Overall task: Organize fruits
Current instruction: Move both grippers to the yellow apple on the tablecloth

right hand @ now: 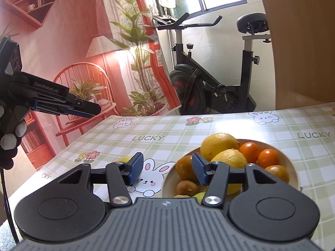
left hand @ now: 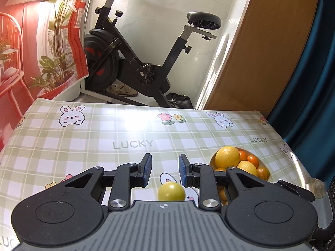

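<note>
Left gripper (left hand: 165, 172) held low over the table (left hand: 83, 146), fingers spread, nothing between them. It points across the table toward the far edge. In the right wrist view the same gripper (right hand: 92, 109) shows from the side, raised above the table's left edge, held by a gloved hand (right hand: 10, 133); from that angle I cannot tell how its fingers stand.

Right gripper (right hand: 167, 170) also low, fingers spread and empty. Its right finger (right hand: 199, 169) hangs over the near rim of the bowl (right hand: 293, 167), in front of the fruit; its left finger (right hand: 136, 167) is over the bare tablecloth beside the bowl.

Bowl sits on the right part of the table, piled up: two lemons (right hand: 218, 144) on top, small oranges (right hand: 249, 151) beside and behind them, and some brownish fruit low at the near side, partly hidden by the gripper.

One yellow-green fruit (left hand: 171, 191) lies loose on the table, just left of the bowl, below and between the left gripper's fingers, not touched. In the right wrist view only a sliver of it (right hand: 125, 159) peeks out behind the left finger.

Behind the table: exercise bike (left hand: 146, 62), red printed wall hanging (left hand: 31, 41), wooden door (left hand: 272, 52), blue curtain (left hand: 314, 83).
</note>
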The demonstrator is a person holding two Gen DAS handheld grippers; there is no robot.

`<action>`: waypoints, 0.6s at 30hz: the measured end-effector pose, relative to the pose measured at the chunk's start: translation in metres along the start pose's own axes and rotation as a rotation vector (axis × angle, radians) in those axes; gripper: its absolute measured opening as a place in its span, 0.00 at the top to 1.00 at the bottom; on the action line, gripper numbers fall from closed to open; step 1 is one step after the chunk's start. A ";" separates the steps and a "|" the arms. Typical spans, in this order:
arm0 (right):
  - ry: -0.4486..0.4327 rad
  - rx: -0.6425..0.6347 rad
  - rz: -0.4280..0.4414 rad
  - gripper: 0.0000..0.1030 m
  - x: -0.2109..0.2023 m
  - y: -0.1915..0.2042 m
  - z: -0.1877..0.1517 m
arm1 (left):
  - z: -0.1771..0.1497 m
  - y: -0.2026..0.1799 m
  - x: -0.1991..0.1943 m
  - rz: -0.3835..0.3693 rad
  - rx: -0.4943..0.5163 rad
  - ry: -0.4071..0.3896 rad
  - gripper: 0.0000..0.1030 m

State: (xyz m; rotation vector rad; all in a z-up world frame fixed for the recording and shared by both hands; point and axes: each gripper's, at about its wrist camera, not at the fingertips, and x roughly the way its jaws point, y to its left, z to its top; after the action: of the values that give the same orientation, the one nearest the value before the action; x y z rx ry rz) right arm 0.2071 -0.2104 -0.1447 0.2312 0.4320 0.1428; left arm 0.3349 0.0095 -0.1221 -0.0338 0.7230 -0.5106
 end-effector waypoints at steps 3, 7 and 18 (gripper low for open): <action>0.032 -0.032 0.012 0.46 0.017 0.022 -0.003 | -0.004 0.011 0.001 0.009 -0.002 0.024 0.71; 0.070 -0.106 0.039 0.47 0.040 0.052 -0.014 | -0.004 0.021 0.007 0.009 -0.005 0.044 0.71; 0.121 -0.097 -0.055 0.47 0.081 0.065 -0.020 | -0.017 0.031 0.029 -0.048 -0.021 0.087 0.61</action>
State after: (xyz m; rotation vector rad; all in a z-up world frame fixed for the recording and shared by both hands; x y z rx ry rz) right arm 0.2653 -0.1293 -0.1781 0.1160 0.5496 0.1242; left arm 0.3558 0.0261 -0.1596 -0.0490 0.8145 -0.5534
